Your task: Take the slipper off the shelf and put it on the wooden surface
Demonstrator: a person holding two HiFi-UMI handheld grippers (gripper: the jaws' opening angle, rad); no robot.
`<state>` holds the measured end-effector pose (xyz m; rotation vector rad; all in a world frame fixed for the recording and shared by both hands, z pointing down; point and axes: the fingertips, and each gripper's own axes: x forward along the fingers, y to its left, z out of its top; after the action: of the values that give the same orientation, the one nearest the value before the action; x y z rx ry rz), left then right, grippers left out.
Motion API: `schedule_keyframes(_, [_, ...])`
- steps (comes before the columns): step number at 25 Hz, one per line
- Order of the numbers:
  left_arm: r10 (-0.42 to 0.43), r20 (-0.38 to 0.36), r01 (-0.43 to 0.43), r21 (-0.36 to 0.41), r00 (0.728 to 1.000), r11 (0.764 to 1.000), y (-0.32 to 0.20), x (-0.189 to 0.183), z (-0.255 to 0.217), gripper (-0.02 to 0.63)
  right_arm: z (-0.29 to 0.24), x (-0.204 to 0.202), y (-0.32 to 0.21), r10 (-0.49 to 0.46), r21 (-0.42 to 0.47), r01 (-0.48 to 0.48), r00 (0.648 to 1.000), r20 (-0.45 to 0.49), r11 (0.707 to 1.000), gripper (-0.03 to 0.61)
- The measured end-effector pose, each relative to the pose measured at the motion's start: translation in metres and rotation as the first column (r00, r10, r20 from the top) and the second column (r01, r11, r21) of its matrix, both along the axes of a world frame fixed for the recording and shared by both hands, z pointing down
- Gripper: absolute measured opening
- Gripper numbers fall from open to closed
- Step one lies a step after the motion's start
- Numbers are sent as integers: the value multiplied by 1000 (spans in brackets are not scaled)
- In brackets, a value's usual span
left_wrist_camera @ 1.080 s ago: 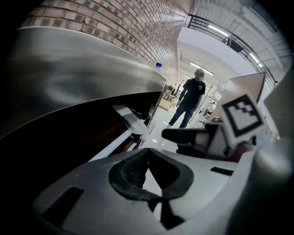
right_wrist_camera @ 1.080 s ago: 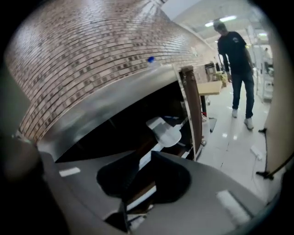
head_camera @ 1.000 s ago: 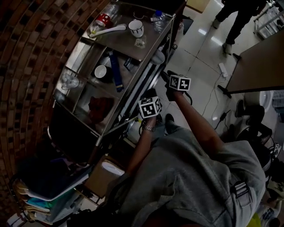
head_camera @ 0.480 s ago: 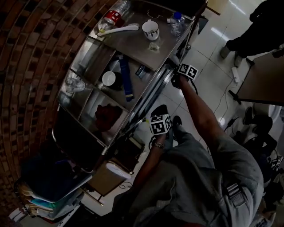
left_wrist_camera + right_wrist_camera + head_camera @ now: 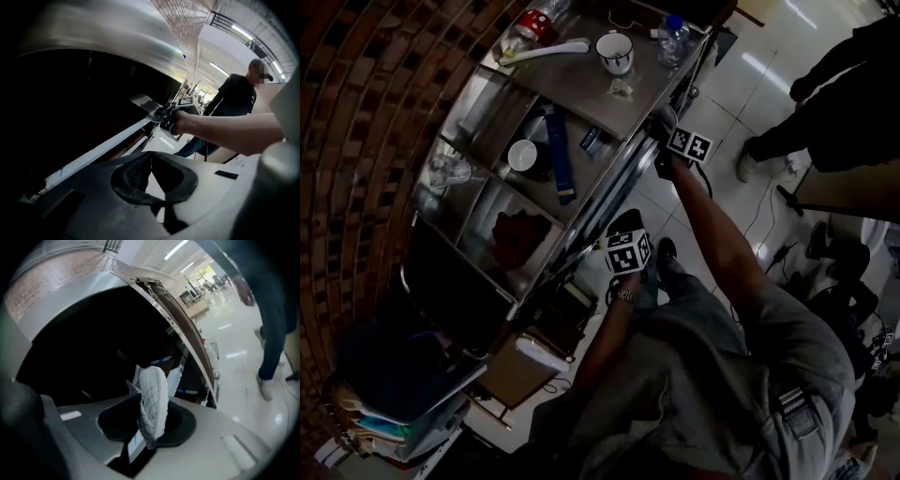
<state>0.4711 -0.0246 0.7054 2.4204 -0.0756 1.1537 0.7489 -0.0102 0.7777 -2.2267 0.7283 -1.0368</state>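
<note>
A white quilted slipper [image 5: 152,399] stands upright between the jaws of my right gripper [image 5: 149,416]. The jaws are closing and their pads pinch its lower part. In the head view this gripper [image 5: 673,148] is at the front edge of the metal shelf [image 5: 581,89], at the level of its upper tiers. My left gripper [image 5: 623,247] hangs lower, in front of the shelf's edge over the floor. Its jaws meet at the tips with nothing between them [image 5: 150,158]. The left gripper view shows the right gripper [image 5: 174,115] at the shelf rail.
On the top tier stand a mug [image 5: 615,52], a bottle [image 5: 673,37] and a white spoon [image 5: 546,52]. Lower tiers hold a cup [image 5: 522,155], a blue item [image 5: 560,155] and a red cloth [image 5: 520,234]. A person [image 5: 834,112] stands on the tiled floor at the right.
My right gripper moved from beside the left one out to the shelf's front edge. The left gripper dropped slightly. The person at the right walked closer.
</note>
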Motion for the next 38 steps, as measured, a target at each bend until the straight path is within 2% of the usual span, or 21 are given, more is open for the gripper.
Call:
schedule_keyframes(3, [22, -35, -22, 13, 999, 1000, 6, 13, -16, 5, -27, -23, 21, -44, -86, 39, 998, -55, 996, 80])
schedule_keyframes(7, [69, -77, -68, 27, 995, 997, 23, 31, -35, 5, -55, -68, 58, -89, -197, 72, 993, -81, 978, 78])
schedule_keyframes(11, [98, -98, -94, 51, 990, 994, 43, 40, -50, 5, -83, -131, 106, -156, -374, 104, 982, -111, 922, 77])
schedule_keyframes(14, [103, -102, -94, 83, 990, 992, 57, 42, -56, 5, -103, -183, 127, -191, -426, 128, 976, -108, 896, 75])
schedule_keyframes(18, [116, -106, -106, 94, 988, 990, 79, 34, -65, 5, -117, -215, 144, -196, -409, 131, 973, -121, 903, 74])
schedule_keyframes(24, [110, -93, -100, 115, 990, 988, 79, 13, -66, 5, -130, -216, 145, -188, -335, 123, 968, -168, 934, 74])
schedule_keyframes(31, [112, -105, -97, 136, 988, 986, 75, 9, -78, 5, -136, -221, 142, -212, -319, 150, 962, -170, 936, 74])
schedule_keyframes(38, [101, -106, -85, 144, 989, 986, 61, 7, -83, 5, -133, -234, 127, -297, -310, 242, 944, -144, 919, 74])
